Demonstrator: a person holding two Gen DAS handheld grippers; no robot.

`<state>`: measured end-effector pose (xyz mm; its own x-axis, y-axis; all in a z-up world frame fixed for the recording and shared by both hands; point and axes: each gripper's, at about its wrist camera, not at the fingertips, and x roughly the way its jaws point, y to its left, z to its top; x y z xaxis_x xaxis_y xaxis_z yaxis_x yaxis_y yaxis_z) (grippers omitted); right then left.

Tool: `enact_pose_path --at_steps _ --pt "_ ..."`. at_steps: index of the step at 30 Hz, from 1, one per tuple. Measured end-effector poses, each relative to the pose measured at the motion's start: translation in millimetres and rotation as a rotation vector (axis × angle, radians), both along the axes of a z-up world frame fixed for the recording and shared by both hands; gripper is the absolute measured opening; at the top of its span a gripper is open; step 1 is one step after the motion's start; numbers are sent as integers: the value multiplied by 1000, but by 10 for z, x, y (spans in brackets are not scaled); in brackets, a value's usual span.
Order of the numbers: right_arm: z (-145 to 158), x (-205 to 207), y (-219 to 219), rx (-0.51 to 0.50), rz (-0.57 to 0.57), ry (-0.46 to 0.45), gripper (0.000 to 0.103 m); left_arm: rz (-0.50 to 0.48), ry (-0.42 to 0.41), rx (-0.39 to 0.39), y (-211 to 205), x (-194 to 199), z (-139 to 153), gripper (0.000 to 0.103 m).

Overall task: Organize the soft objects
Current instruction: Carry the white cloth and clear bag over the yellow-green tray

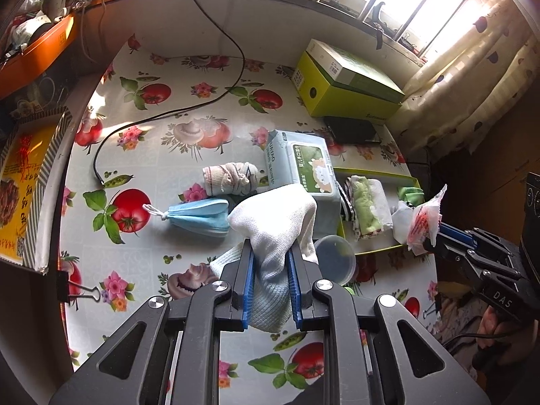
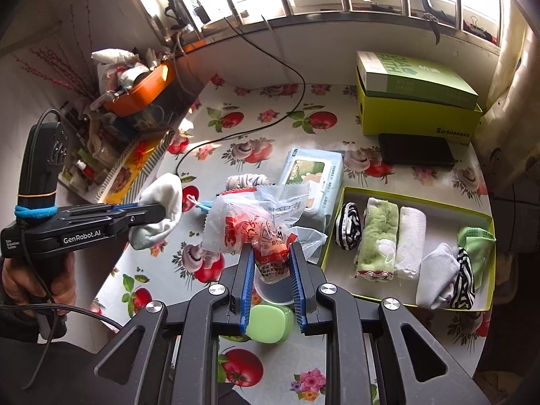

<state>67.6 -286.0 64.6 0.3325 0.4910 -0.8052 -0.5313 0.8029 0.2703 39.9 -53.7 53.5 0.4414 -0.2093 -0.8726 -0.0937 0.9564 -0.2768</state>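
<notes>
My left gripper (image 1: 270, 253) is shut on a white knitted sock (image 1: 276, 222) and holds it above the table; it also shows in the right wrist view (image 2: 158, 202). My right gripper (image 2: 271, 253) is shut on a clear plastic packet with red print (image 2: 256, 226), seen from the left wrist too (image 1: 425, 219). A shallow green tray (image 2: 347, 199) at the right holds rolled cloths, a green towel (image 2: 376, 239) and socks. On the table lie a blue face mask (image 1: 199, 217) and a rolled striped sock (image 1: 233, 177).
A wet-wipes pack (image 1: 303, 165) lies mid-table, green boxes (image 1: 344, 81) and a black case (image 1: 354, 130) behind it. A round plastic lid (image 1: 334, 258) and a green case (image 2: 268, 324) lie near the front. A black cable (image 1: 162, 116) crosses the table. Cluttered shelves stand left.
</notes>
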Motion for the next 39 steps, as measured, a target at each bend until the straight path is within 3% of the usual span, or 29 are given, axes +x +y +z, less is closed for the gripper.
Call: enact_pose_path --at_steps 39 --pt "-236 198 -1205 37 -269 47 19 -282 16 12 -1275 625 59 18"
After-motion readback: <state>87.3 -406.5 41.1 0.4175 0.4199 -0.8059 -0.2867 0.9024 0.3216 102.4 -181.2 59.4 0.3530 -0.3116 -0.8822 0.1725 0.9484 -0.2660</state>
